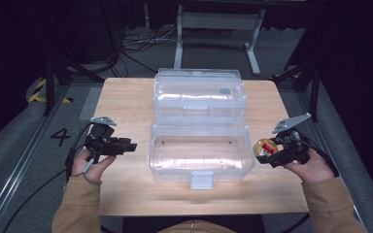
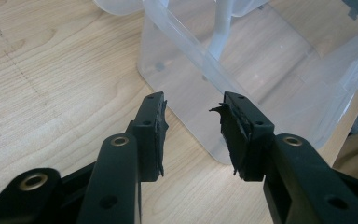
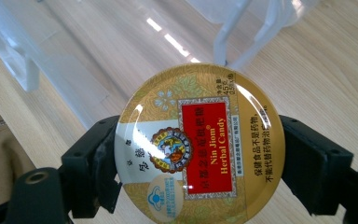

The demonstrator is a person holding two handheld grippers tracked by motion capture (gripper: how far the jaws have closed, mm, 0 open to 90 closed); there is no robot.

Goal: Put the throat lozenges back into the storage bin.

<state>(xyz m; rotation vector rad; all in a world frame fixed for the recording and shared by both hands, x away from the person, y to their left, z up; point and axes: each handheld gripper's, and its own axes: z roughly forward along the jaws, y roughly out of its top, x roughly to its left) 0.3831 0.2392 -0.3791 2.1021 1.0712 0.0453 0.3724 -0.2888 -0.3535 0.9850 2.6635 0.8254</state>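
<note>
A: What is the right tool (image 1: 268,151) doing?

B: Its jaws are clamped on a round gold candy tin (image 3: 199,142), one pad on each side of the rim. The lid, with its red label, faces that tool's own camera.

A: And past the tin?

B: Just beyond the tool's tips sits a clear plastic box (image 1: 200,154), lid thrown back, its near right corner close to the tin. The tin hangs above the bench (image 1: 126,97), beside the box and not inside it.

A: The left tool (image 1: 130,145)?

B: Its jaws stand well apart with nothing between them. The rubber on one pad (image 2: 235,140) looks torn at the edge. Straight ahead of its tips is the left wall of the same box, near but not touching.

A: Who holds them?

B: A person in tan sleeves (image 1: 80,206), one hand on each tool, on either side of the box.
</note>
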